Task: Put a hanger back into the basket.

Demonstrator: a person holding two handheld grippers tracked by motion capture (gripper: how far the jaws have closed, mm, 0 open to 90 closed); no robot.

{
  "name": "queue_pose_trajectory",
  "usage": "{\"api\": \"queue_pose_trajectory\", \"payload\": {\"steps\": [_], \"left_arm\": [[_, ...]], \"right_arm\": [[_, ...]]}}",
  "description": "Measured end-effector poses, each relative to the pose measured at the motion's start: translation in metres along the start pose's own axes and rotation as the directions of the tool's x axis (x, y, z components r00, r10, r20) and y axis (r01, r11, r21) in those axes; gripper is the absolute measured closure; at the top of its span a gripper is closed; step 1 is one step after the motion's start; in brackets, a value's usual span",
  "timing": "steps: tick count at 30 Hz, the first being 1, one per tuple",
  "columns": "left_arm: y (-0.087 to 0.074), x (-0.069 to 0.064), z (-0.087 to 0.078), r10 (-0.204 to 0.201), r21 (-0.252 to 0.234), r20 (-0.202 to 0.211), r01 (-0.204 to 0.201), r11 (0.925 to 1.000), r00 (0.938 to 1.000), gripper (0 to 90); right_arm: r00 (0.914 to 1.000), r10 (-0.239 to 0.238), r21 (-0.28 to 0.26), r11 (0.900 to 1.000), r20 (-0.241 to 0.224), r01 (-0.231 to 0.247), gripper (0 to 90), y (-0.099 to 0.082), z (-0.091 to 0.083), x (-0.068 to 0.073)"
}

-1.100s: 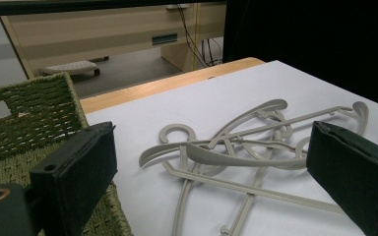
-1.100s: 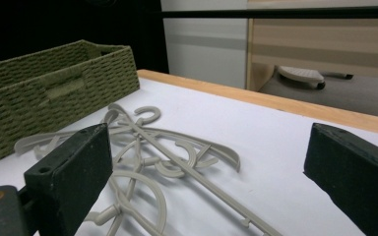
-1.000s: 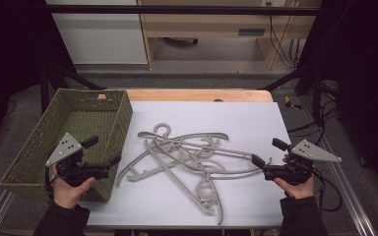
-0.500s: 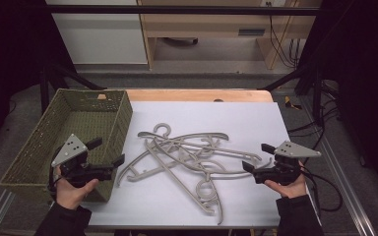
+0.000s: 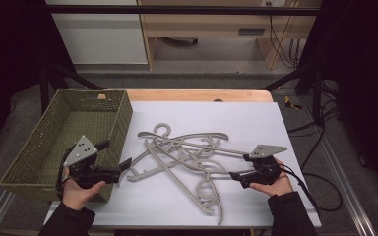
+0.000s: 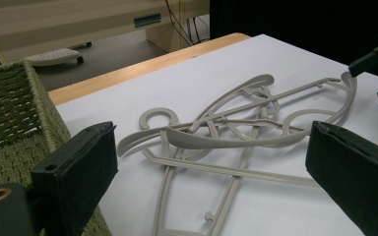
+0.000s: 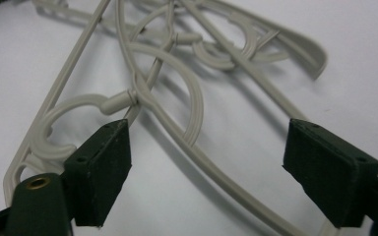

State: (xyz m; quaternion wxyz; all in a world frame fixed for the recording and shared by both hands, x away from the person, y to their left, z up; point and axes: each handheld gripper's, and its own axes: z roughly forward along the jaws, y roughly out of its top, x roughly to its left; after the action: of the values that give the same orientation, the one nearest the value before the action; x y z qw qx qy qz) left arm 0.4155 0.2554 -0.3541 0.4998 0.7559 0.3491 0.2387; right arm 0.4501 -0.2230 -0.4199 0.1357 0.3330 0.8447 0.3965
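Right gripper (image 5: 237, 175) lowered over the hanger pile (image 5: 187, 157)

A hanger bar is framed by its closing, still-wide jaws in the right gripper view, untouched; left gripper (image 5: 124, 166) jaws are held open beside the basket (image 5: 39, 147).

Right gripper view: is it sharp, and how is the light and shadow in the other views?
Right gripper view: hangers soft, far ones blurrier, with soft shadows on the white table. Left gripper view: hangers fairly sharp, near jaws blurred. High view: table evenly lit, surroundings dark, basket dim.

Bright table, dark surroundings, soft close-ups
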Motion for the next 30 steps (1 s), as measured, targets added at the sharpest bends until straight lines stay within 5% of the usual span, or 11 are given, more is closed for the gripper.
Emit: {"api": "queue_pose_trajectory", "payload": {"steps": [8, 15, 24, 30], "left_arm": [[0.001, -0.004, 0.003, 0.014, 0.008, 0.012, -0.014, 0.9999, 0.9998, 5.1], [0.001, -0.007, 0.006, 0.034, 0.022, 0.02, -0.035, 0.9992, 0.9992, 5.2], [0.0, -0.008, 0.008, 0.039, 0.031, 0.027, -0.04, 0.9987, 0.9989, 5.4], [0.0, -0.009, 0.01, 0.038, 0.033, 0.031, -0.039, 0.9987, 0.9988, 5.8]], "right_arm": [[0.9986, -0.001, 0.117, 0.9932, -0.052, 0.007, 24.7, -0.003, 0.022, -0.003], [0.9956, -0.048, 0.196, 0.9787, -0.08, 0.063, 33.1, -0.001, 0.042, -0.004], [0.991, -0.082, 0.251, 0.962, -0.106, 0.107, 47.2, -0.004, 0.057, -0.005], [0.9846, -0.112, 0.253, 0.9569, -0.134, 0.143, 64.7, -0.006, 0.059, -0.008]]}}
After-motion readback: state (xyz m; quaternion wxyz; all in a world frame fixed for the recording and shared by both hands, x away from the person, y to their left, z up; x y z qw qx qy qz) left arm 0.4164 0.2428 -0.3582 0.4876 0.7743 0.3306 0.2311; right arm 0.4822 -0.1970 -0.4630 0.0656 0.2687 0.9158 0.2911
